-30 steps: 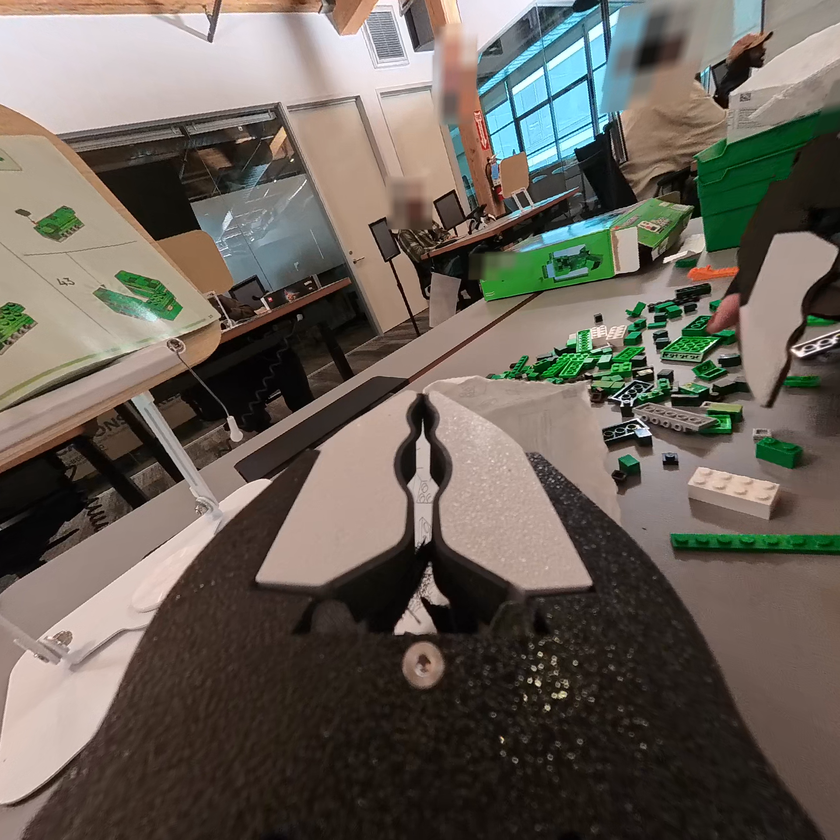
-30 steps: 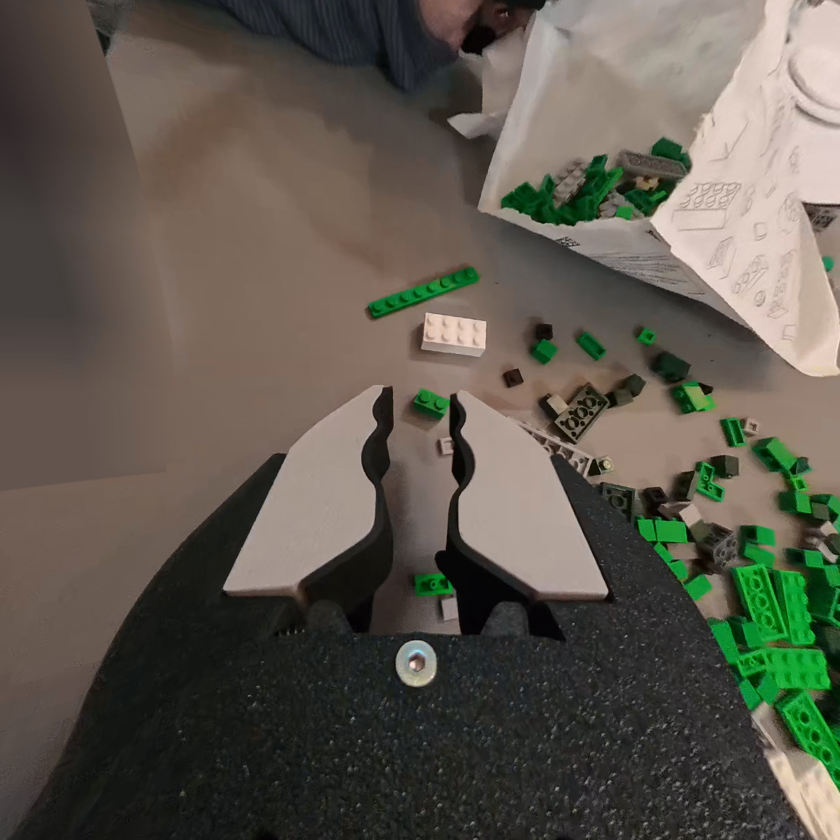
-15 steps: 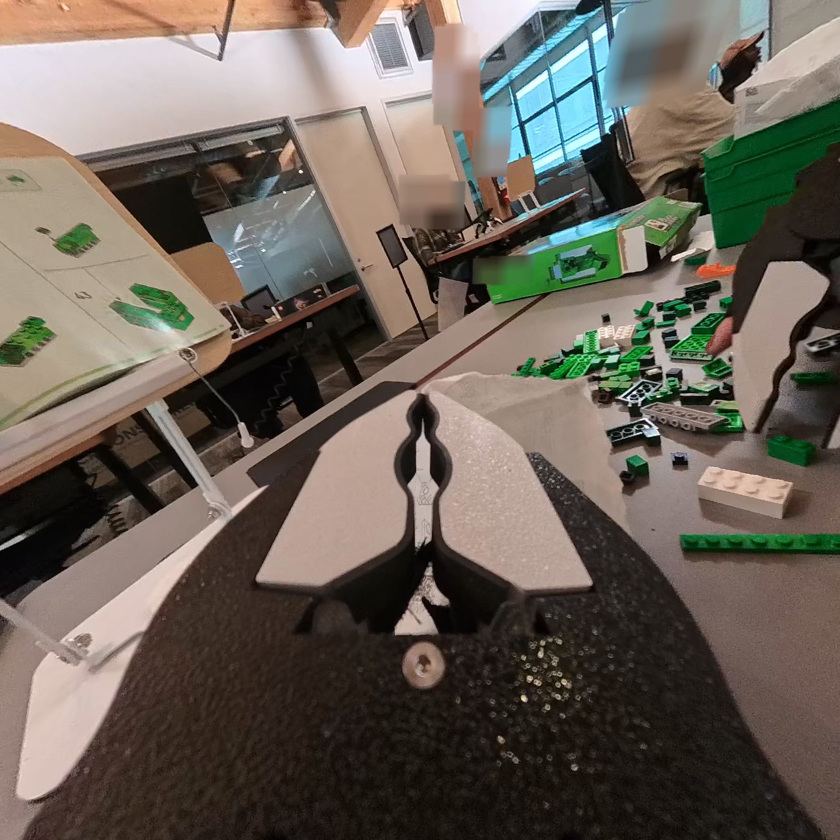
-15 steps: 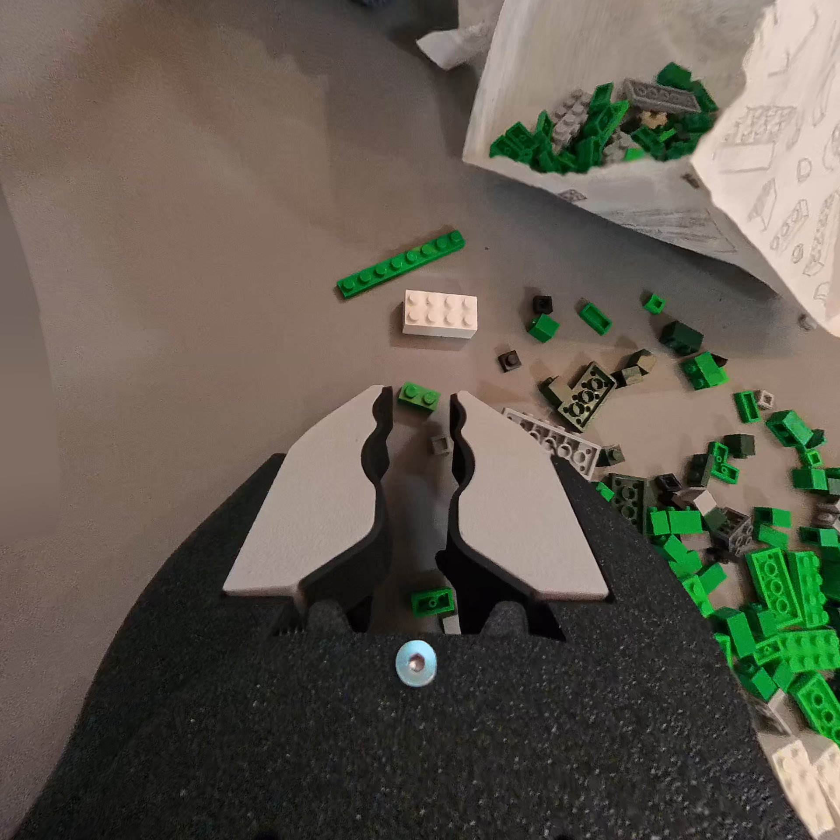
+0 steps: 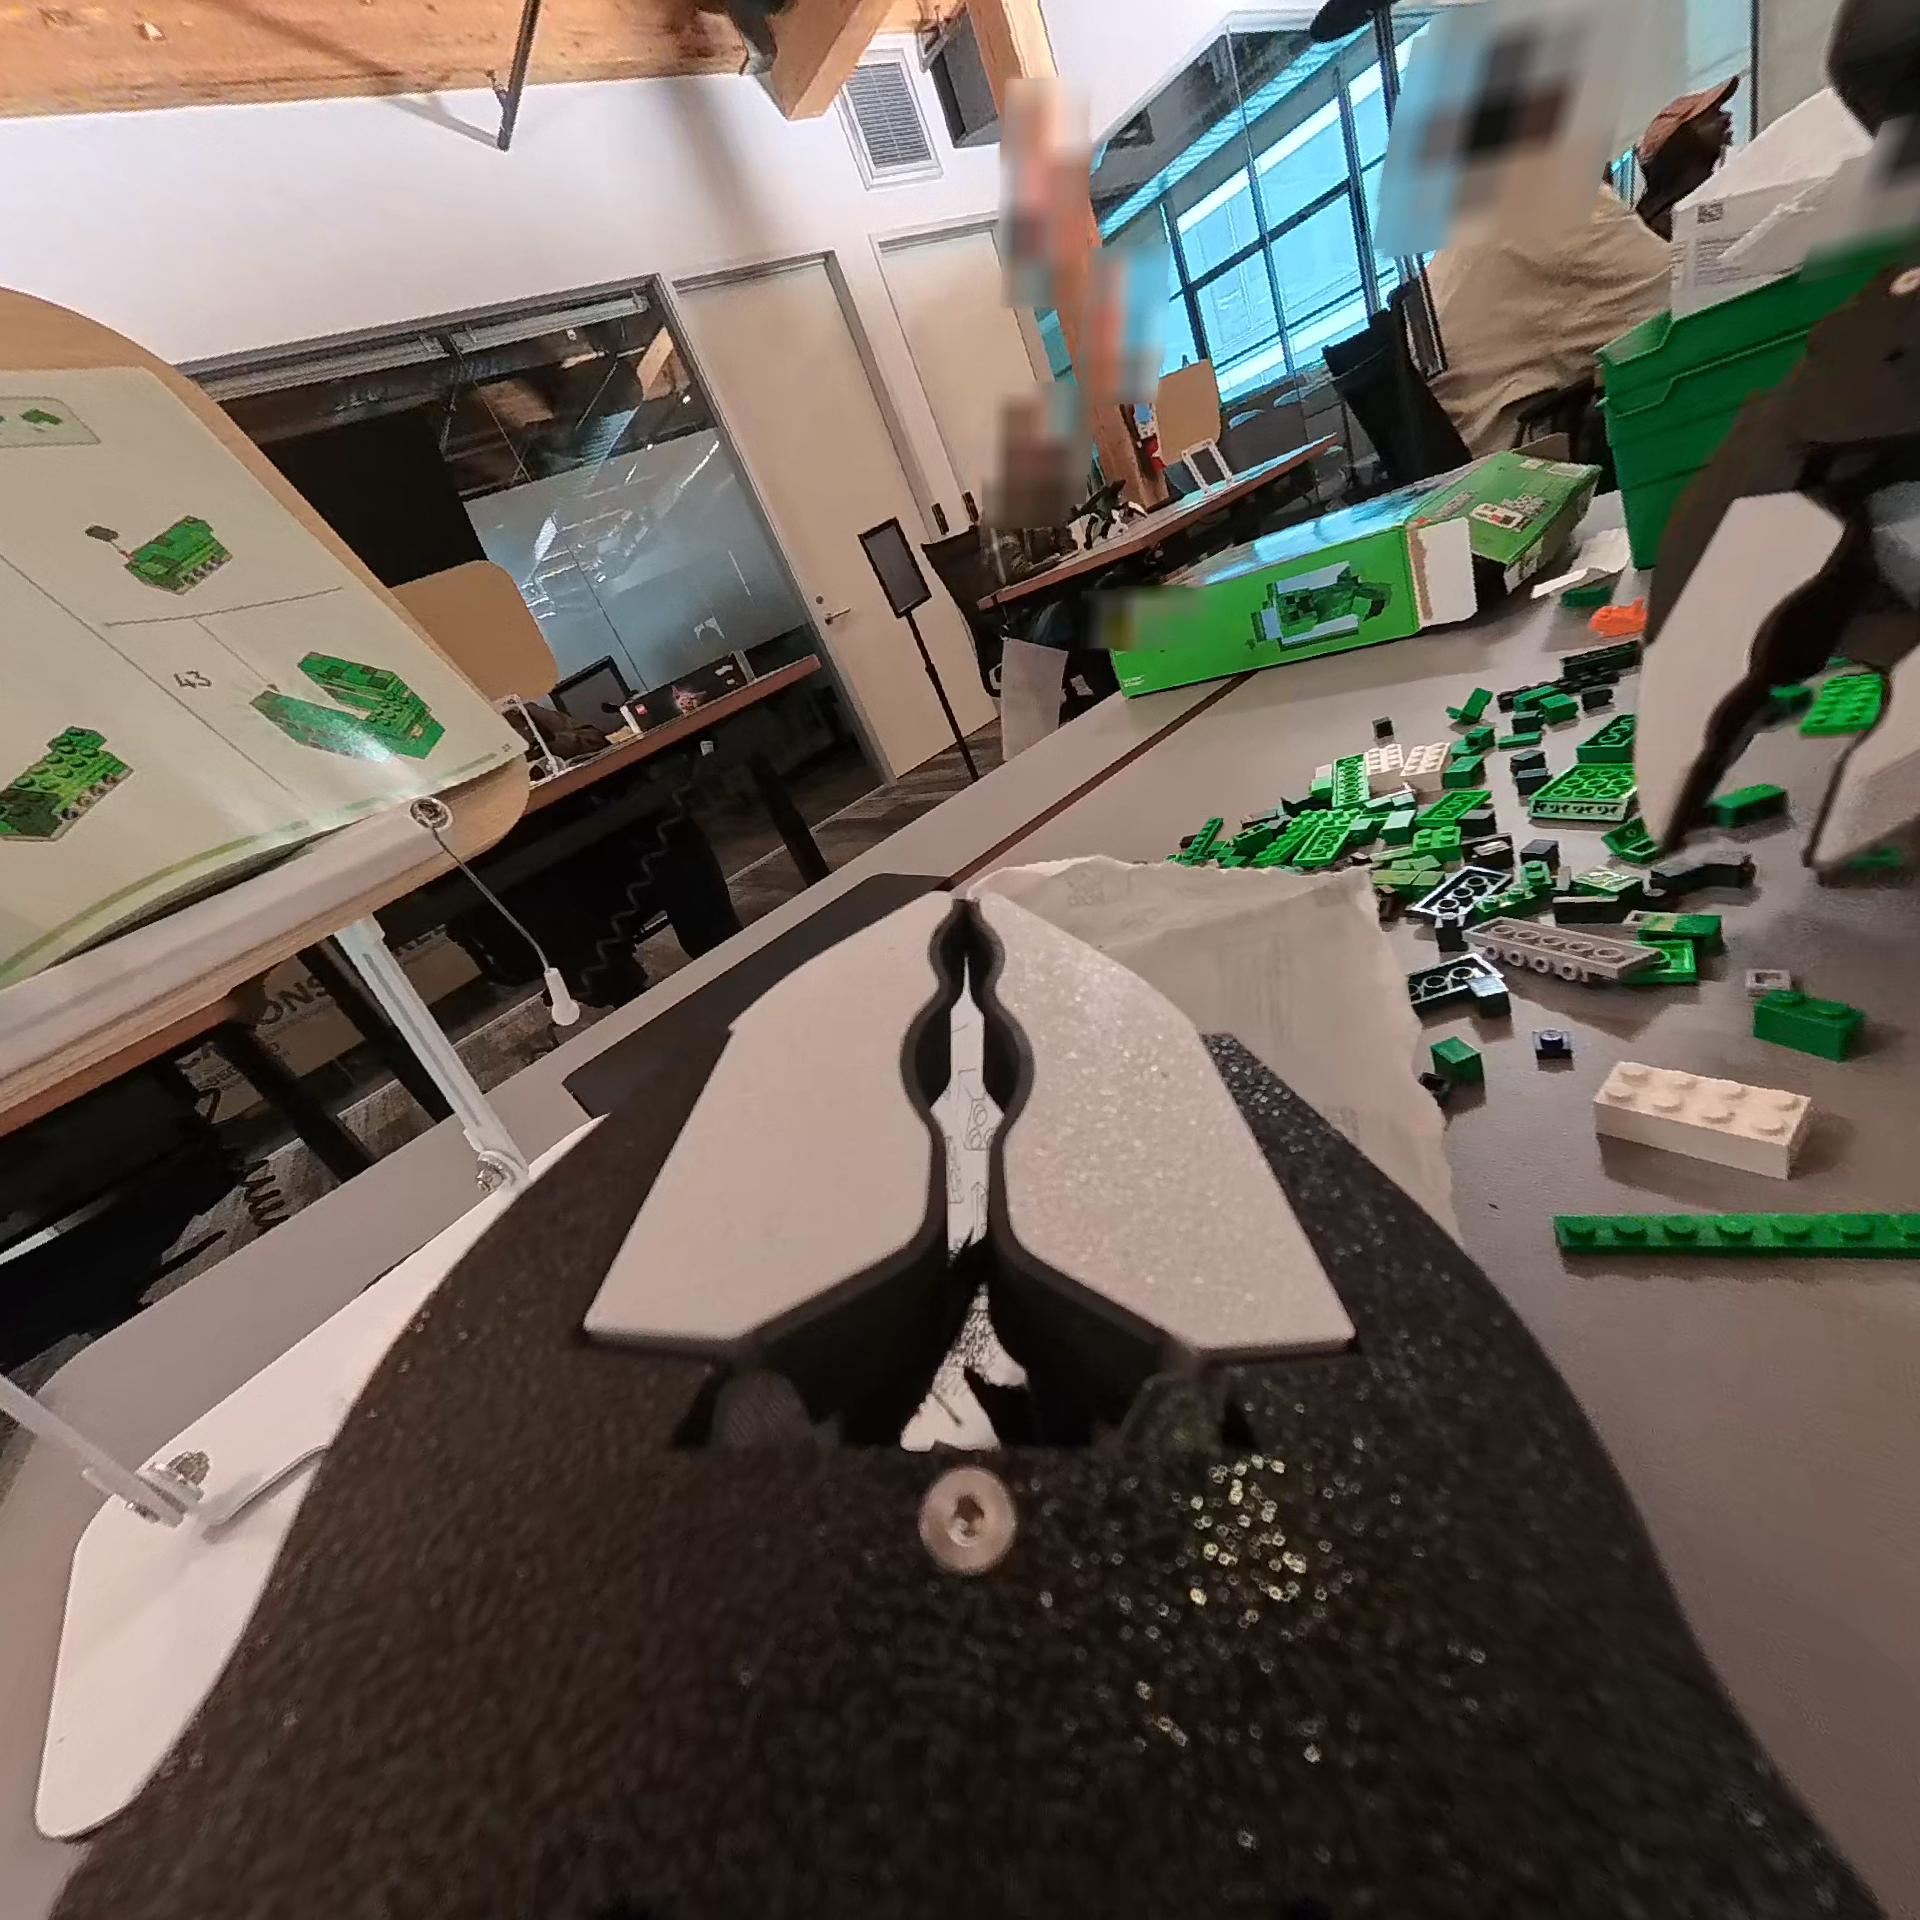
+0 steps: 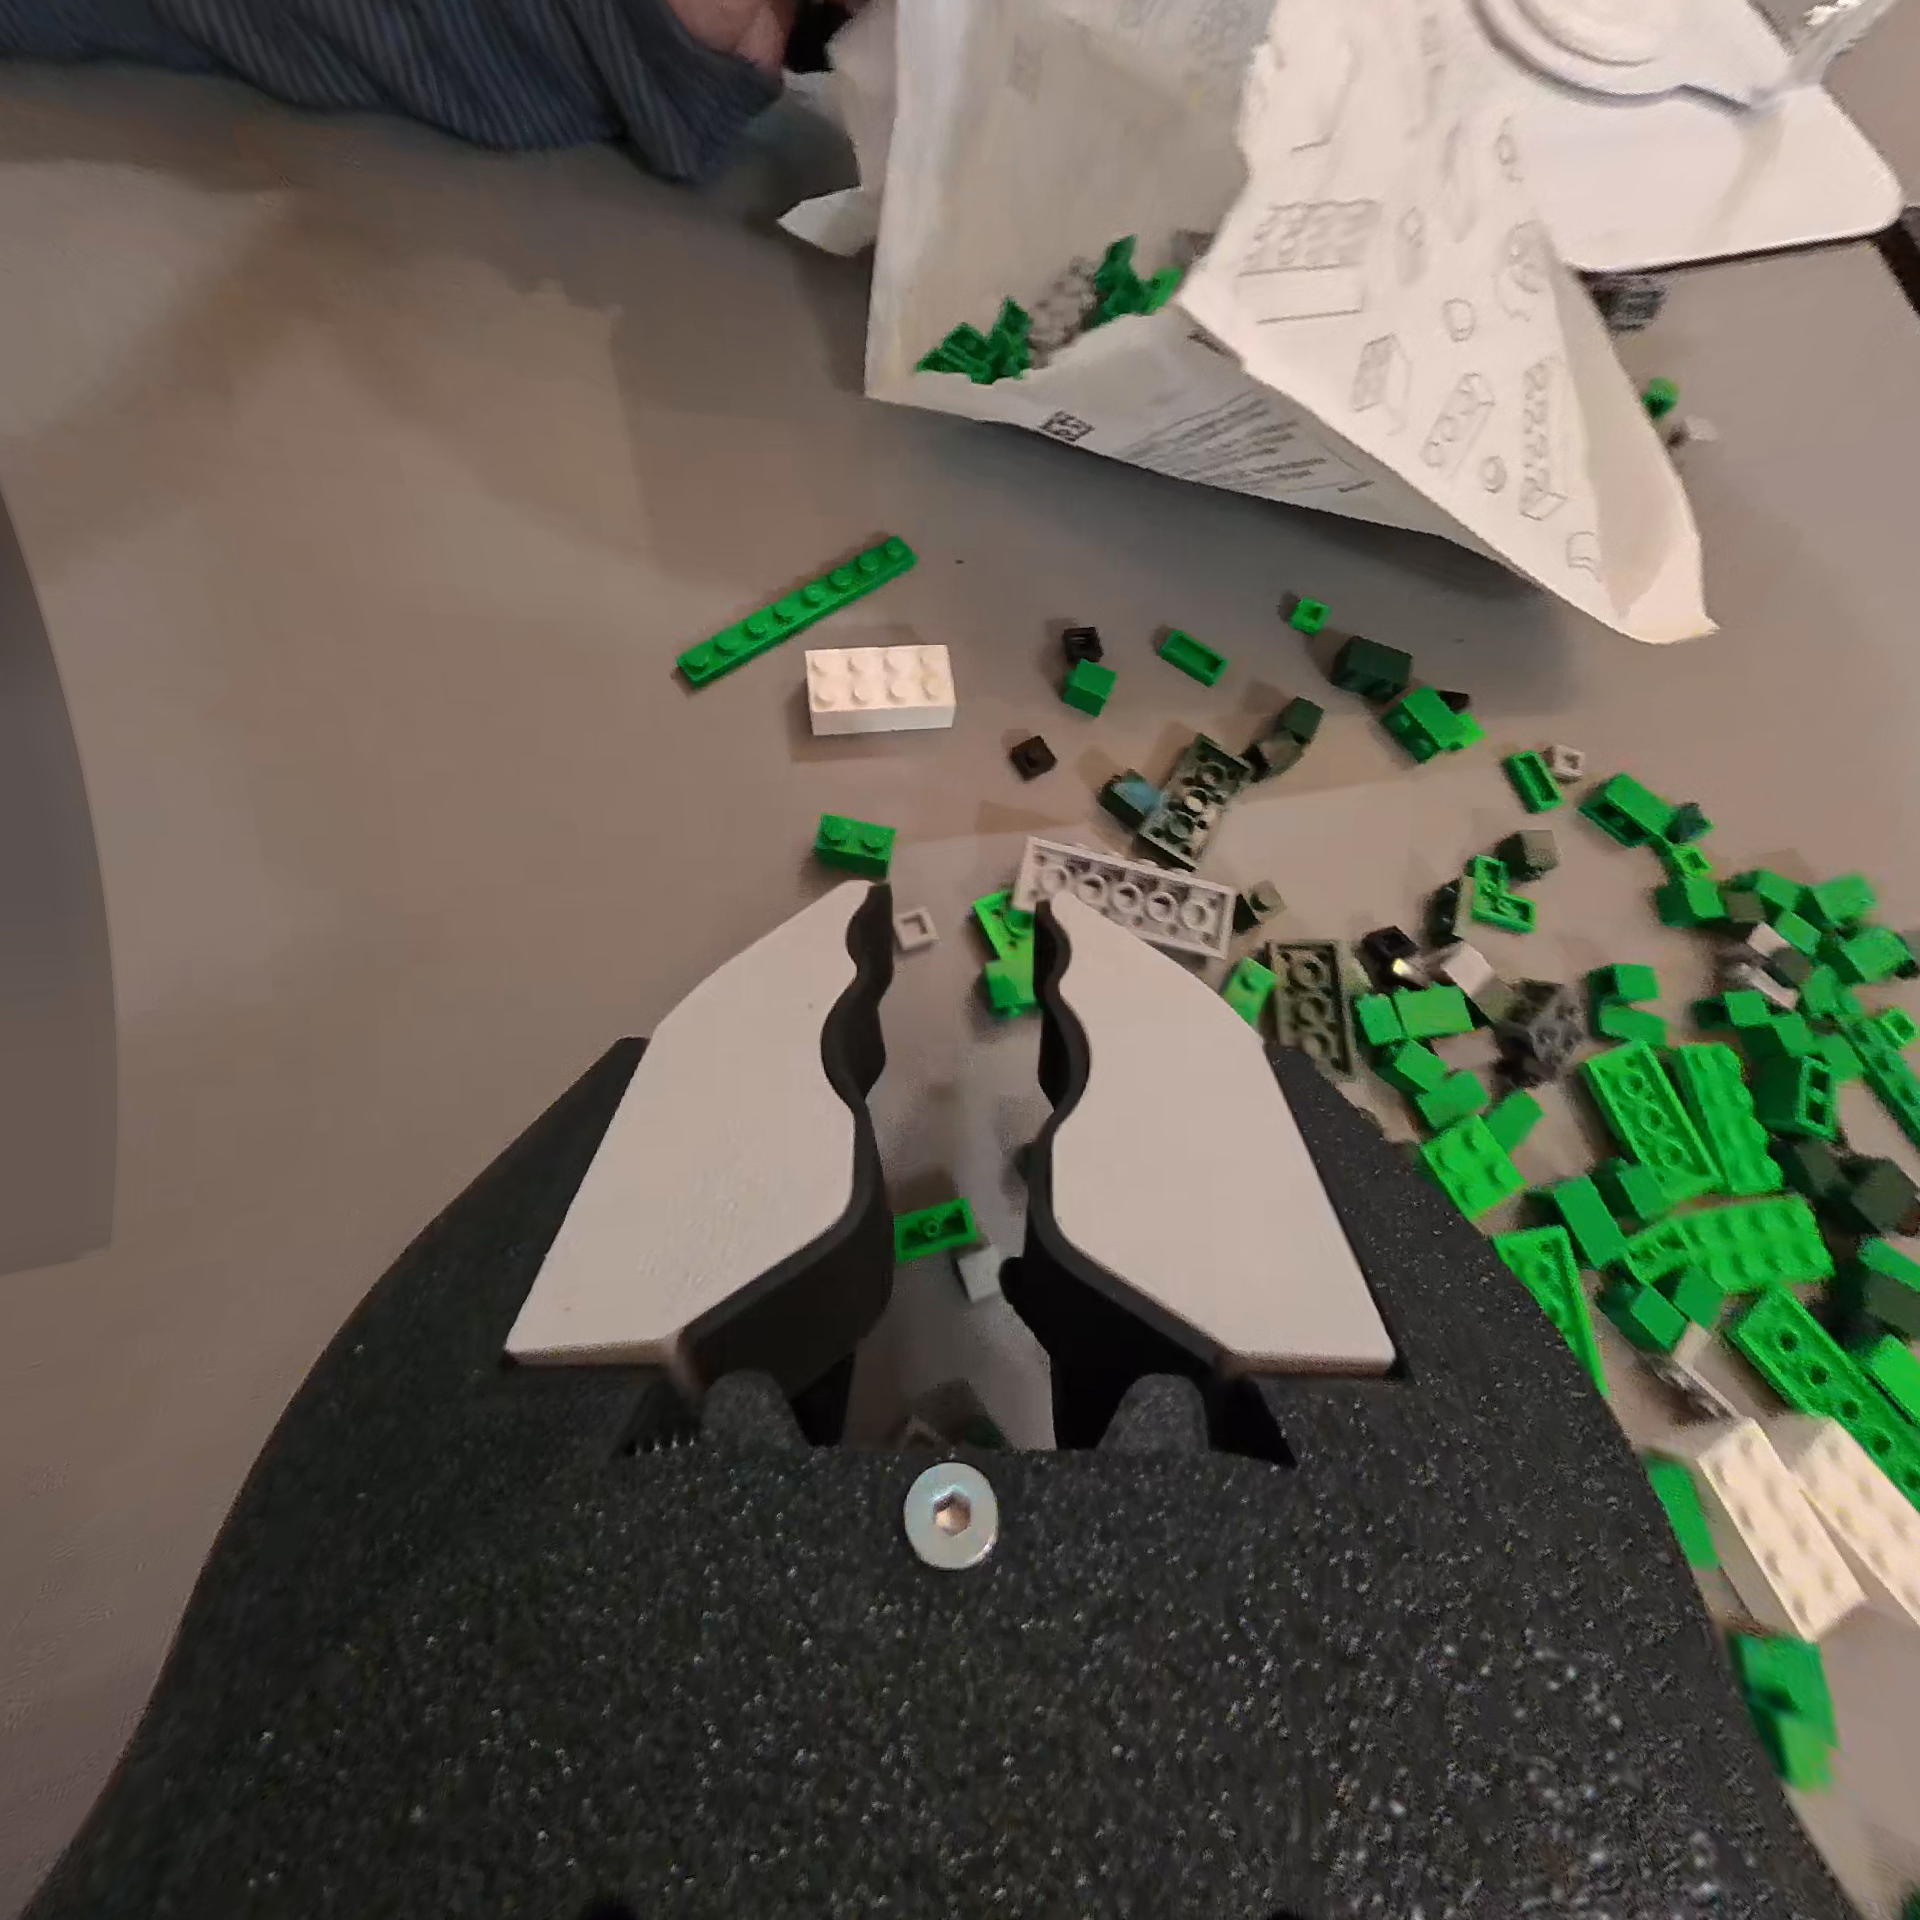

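Observation:
My left gripper (image 5: pixel 968 906) is shut on the edge of a white printed paper bag (image 5: pixel 1247 966); paper shows between its fingers. In the right wrist view the bag (image 6: pixel 1351 343) is held up off the grey table with green and grey bricks (image 6: pixel 997 343) inside. My right gripper (image 6: pixel 961 899) is open and empty, low over loose bricks. Its tips are beside a grey studded plate (image 6: pixel 1127 904), a small green brick (image 6: pixel 854 842) and a tiny grey tile (image 6: pixel 914 928). It also shows in the left wrist view (image 5: pixel 1745 852), tips down among the bricks.
A white brick (image 6: pixel 881 689) and a long green plate (image 6: pixel 795 611) lie beyond the right gripper. A dense green pile (image 6: pixel 1714 1143) spreads to its right. An open instruction booklet on a stand (image 5: pixel 208 644), a green box (image 5: pixel 1330 603) and green bins (image 5: pixel 1714 416) stand around. A striped sleeve (image 6: pixel 416 73) rests at the table's far side. My hands' fingertips stand some 20 cm from each other.
My right gripper has moved towards the brick pile, staying open. The bag has shifted and tilted in the right wrist view. My left gripper has stayed shut on the paper.

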Tool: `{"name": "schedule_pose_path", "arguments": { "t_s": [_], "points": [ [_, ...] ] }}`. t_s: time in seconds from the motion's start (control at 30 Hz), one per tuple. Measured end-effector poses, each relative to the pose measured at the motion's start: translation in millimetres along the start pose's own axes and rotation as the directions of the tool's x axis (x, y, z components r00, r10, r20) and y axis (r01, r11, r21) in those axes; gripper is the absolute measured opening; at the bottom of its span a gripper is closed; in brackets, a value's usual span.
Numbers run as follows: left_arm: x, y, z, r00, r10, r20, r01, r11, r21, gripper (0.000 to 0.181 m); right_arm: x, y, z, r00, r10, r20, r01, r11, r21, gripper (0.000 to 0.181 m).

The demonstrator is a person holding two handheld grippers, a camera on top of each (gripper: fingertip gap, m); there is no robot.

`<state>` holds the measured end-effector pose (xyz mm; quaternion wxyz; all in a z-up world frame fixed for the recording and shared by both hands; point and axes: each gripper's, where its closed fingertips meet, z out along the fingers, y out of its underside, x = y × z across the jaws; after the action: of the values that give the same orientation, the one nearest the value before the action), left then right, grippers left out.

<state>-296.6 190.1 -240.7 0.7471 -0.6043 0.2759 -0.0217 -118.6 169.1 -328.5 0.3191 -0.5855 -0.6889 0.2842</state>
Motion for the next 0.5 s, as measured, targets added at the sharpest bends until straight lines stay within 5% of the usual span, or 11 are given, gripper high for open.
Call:
{"name": "schedule_pose_path", "arguments": {
  "t_s": [0.3, 0.5],
  "points": [
    [-2.0, 0.1, -0.5, 1.0, -0.005, 0.009, 0.005, 1.0, 0.002, 0.0, 46.1, 13.5, -46.6, 0.974, 0.109, -0.2, -0.093, 0.992, 0.087, 0.022],
    [-1.7, 0.6, -0.3, 1.0, -0.009, 0.006, 0.009, 1.0, 0.001, 0.0, 71.6, 31.9, -61.2, 0.922, 0.021, -0.386, -0.021, 1.0, 0.005, 0.018]
  ]
}}
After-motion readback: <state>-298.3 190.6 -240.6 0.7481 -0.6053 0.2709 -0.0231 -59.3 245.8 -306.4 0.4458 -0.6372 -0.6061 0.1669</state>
